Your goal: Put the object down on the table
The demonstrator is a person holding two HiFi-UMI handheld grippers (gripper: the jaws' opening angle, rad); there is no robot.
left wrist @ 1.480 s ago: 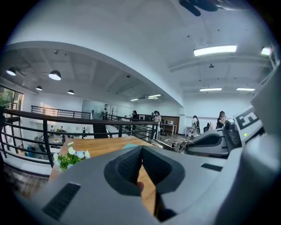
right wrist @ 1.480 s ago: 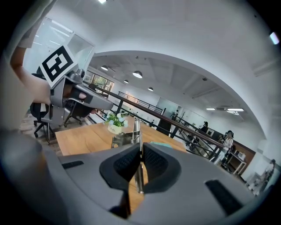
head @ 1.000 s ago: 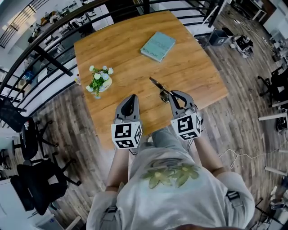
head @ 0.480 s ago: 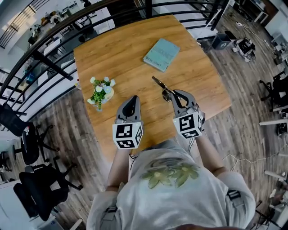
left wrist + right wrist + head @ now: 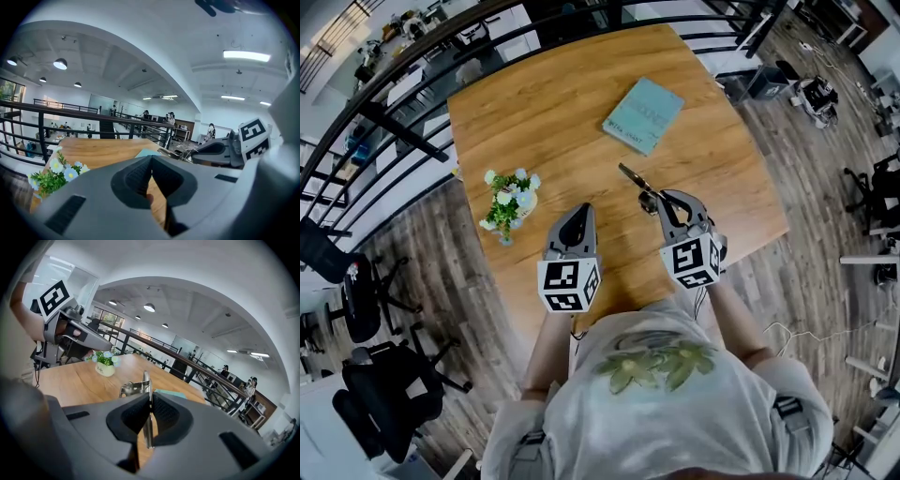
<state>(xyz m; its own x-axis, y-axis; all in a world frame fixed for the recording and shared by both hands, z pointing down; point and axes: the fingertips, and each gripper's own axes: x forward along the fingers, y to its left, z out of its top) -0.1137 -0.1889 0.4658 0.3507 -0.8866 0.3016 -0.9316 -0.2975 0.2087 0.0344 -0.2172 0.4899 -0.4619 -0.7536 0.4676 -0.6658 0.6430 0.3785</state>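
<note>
Both tongs are seen closed: the right tongs [image 5: 661,202] [image 5: 149,399] are pinched on a slim silver metal tool [image 5: 635,180] [image 5: 143,385], gripped at its near end, while the left tongs [image 5: 577,211] [image 5: 151,159] are pressed together with nothing between them. The tool is held over the near right part of a light wooden desk [image 5: 562,103]. Its long axis is carried straight out from the tongs. In the head view it is pointed away from the person and slightly leftward, toward the middle of the desk.

A teal book [image 5: 643,115] is laid flat farther back on the desk. A small white pot of flowers [image 5: 509,202] [image 5: 105,364] is set near the left edge, just beyond the left tongs. The desk is backed by a black metal railing [image 5: 403,131]. A wood-plank floor [image 5: 441,253] is spread around it, with black office chairs [image 5: 366,281] to the left.
</note>
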